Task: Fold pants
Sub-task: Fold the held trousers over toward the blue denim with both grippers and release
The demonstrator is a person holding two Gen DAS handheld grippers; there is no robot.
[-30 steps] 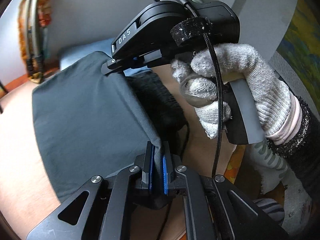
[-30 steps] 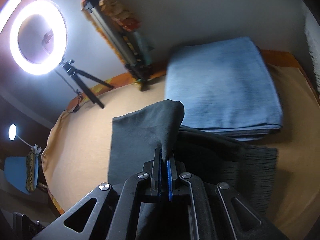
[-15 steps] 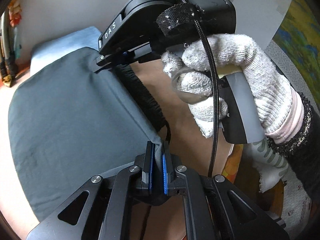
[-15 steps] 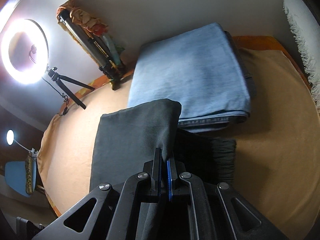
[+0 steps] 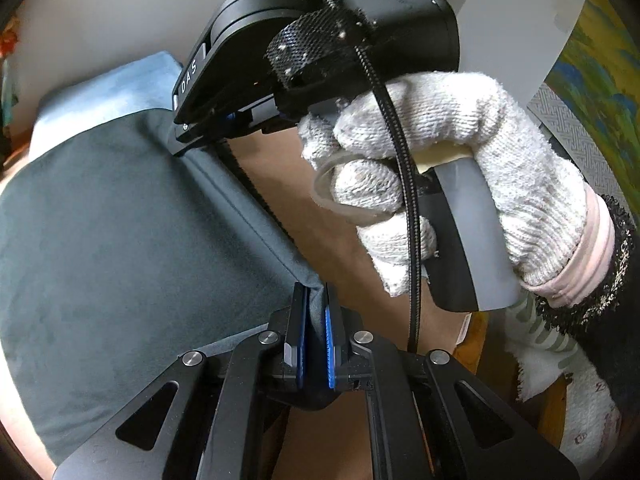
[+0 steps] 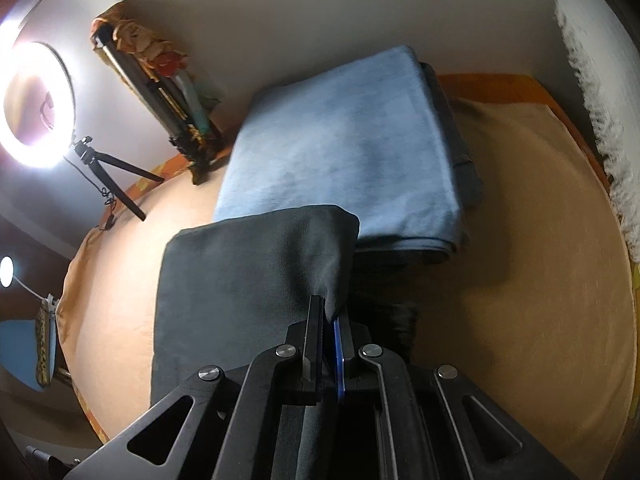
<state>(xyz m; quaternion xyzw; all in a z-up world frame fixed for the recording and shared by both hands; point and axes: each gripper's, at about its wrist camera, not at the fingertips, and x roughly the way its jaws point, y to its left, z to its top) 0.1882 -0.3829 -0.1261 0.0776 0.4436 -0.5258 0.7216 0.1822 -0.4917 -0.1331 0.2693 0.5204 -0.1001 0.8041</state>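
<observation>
Both claws have carried the dark grey pants (image 6: 248, 280) toward 12 o'clock, up to the folded blue cloth (image 6: 344, 152). Left claw (image 5: 316, 320) is clamped on one corner of the smooth matte fabric; right claw (image 6: 330, 328) pinches the other. Only the left wrist view shows the knitted white glove (image 5: 460, 168) gripping the right handle. Only the right wrist view shows the ring light (image 6: 32, 104) at 9 o'clock. Pants lie flat on the tan bed sheet (image 6: 520, 300).
</observation>
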